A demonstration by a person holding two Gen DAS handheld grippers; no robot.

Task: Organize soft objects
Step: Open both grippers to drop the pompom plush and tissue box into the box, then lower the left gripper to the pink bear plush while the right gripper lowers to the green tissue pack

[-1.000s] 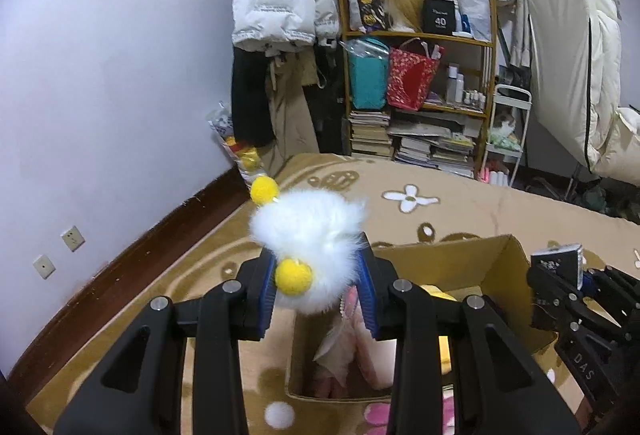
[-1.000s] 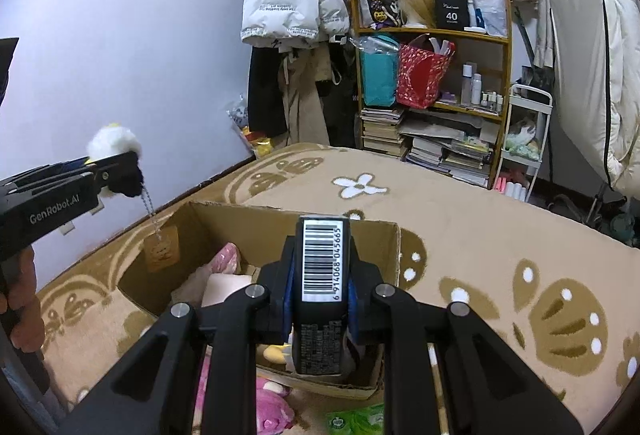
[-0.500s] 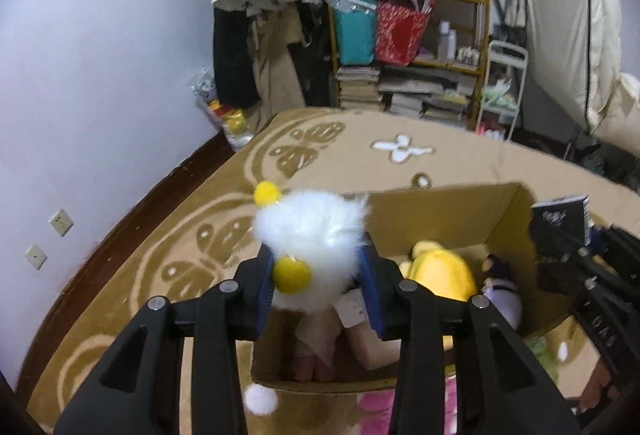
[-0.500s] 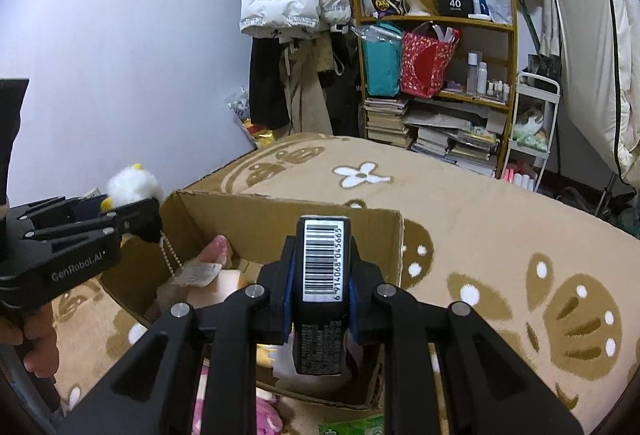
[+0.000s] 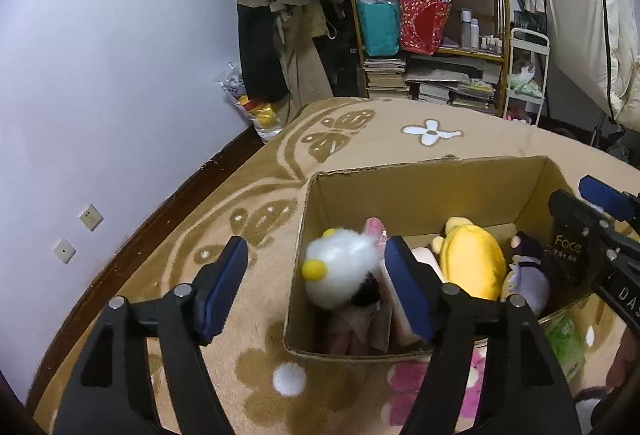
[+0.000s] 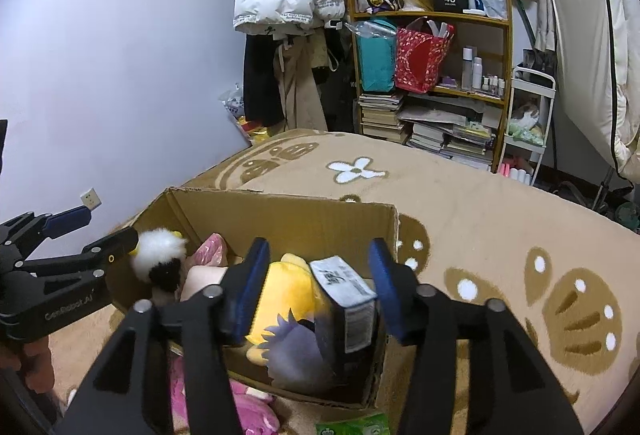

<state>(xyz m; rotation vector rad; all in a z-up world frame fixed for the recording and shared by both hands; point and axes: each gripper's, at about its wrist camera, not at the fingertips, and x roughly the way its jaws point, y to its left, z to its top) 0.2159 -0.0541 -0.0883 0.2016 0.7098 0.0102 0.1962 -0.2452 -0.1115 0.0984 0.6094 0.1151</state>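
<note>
Beige rug underneath, box just ahead of both tools. Left gripper and right gripper just been opening, jaws wide, gripping nothing. Best kept spread and drawn back clear. White plush dropping inside; black pack likewise, barcode seen only from right wrist, "Face" lettering only from left.
</note>
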